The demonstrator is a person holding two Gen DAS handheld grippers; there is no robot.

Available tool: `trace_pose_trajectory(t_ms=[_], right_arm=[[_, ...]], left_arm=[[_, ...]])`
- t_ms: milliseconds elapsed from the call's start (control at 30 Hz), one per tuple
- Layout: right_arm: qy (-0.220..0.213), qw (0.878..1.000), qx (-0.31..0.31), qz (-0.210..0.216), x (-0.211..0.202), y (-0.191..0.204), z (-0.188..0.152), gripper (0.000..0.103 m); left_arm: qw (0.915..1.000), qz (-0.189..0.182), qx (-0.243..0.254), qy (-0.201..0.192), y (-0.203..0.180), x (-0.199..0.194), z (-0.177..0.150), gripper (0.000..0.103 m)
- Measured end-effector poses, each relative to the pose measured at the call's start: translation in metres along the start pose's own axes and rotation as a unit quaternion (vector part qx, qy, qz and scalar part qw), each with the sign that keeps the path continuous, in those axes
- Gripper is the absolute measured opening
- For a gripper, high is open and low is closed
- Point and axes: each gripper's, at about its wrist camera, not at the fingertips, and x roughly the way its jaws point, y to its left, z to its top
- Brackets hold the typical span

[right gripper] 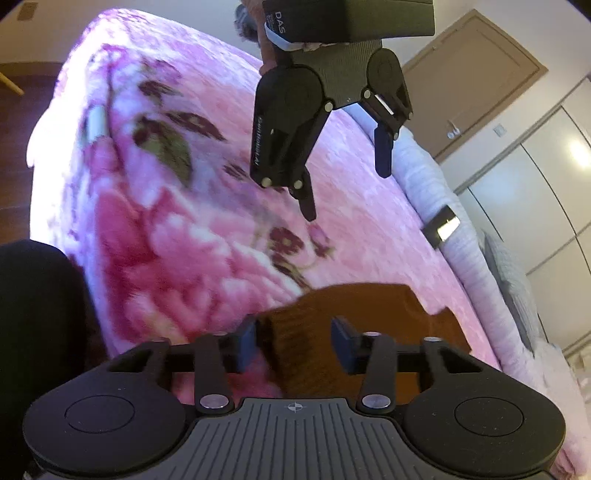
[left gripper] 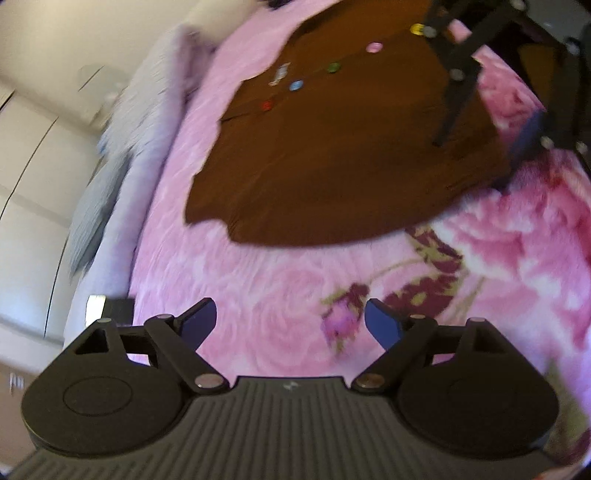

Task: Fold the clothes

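Brown garment (left gripper: 332, 147): spread flat on pink floral blanket (left gripper: 280, 288) covering the bed; row of coloured buttons (left gripper: 333, 67) along its front. Left hand-held gripper (left gripper: 290, 325): fingers apart, holding nothing, above bare blanket near the garment's edge. Right hand-held gripper (right gripper: 294, 341): fingers apart, astride a raised brown fold, not clamped. Legible writing: "DAS" (right gripper: 279, 23) on the left unit's housing; other lettering blurred.

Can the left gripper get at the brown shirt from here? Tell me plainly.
Probably yes. The left gripper hangs open over bare pink blanket, and nothing lies between it and the brown shirt ahead.
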Motion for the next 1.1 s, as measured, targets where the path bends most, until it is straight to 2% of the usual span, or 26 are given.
trace_pose_trajectory(t_ms=[67,133,300,400,467,567,667,700,733,767,800,900,1033,1100], right_arm=[[0.007,1.000,-0.005,-0.005,0.006,-0.002,-0.002,0.041],[0.006,1.000,-0.002,0.000,0.008,-0.006,-0.005,0.011],[-0.023,0.997,0.075,0.019,-0.008,-0.043,-0.009,0.008],[-0.041,0.989,0.139,0.036,-0.021,-0.076,-0.016,0.008],[-0.053,0.984,0.167,0.039,-0.032,-0.091,-0.021,0.008],[-0.063,0.977,0.200,0.045,-0.044,-0.109,-0.031,0.008],[-0.076,0.972,0.219,0.046,-0.054,-0.120,-0.040,0.008],[-0.078,0.969,0.227,0.047,-0.057,-0.123,-0.044,0.008],[-0.080,0.967,0.236,0.050,-0.060,-0.126,-0.047,0.008],[-0.082,0.965,0.244,0.051,-0.063,-0.130,-0.051,0.008],[-0.084,0.963,0.252,0.052,-0.067,-0.135,-0.056,0.008],[-0.091,0.953,0.284,0.054,-0.086,-0.151,-0.074,0.008],[-0.096,0.939,0.328,0.035,-0.118,-0.174,-0.105,0.008],[-0.095,0.931,0.353,0.027,-0.134,-0.185,-0.122,0.008]], left_arm=[[0.9992,-0.011,0.039,-0.004,0.004,0.011,0.002,0.086],[0.9960,-0.019,0.087,-0.003,0.007,0.025,0.003,0.086],[0.9811,-0.027,0.191,-0.013,0.018,0.067,0.008,0.086],[0.9664,-0.033,0.253,-0.031,0.023,0.092,0.014,0.082],[0.9589,-0.036,0.279,-0.036,0.030,0.111,0.020,0.075],[0.9513,-0.044,0.303,-0.035,0.040,0.132,0.029,0.058],[0.9446,-0.050,0.323,-0.030,0.045,0.146,0.038,0.032],[0.9436,-0.051,0.326,-0.027,0.046,0.144,0.042,0.019],[0.9427,-0.051,0.329,-0.024,0.047,0.143,0.046,0.012],[0.9417,-0.051,0.332,-0.021,0.047,0.141,0.051,0.011],[0.9441,-0.051,0.325,-0.018,0.052,0.135,0.057,0.008],[0.9528,-0.047,0.300,-0.013,0.067,0.117,0.077,0.007],[0.9626,-0.028,0.269,-0.015,0.088,0.095,0.120,0.006],[0.9642,-0.022,0.264,-0.016,0.090,0.091,0.145,0.006]])
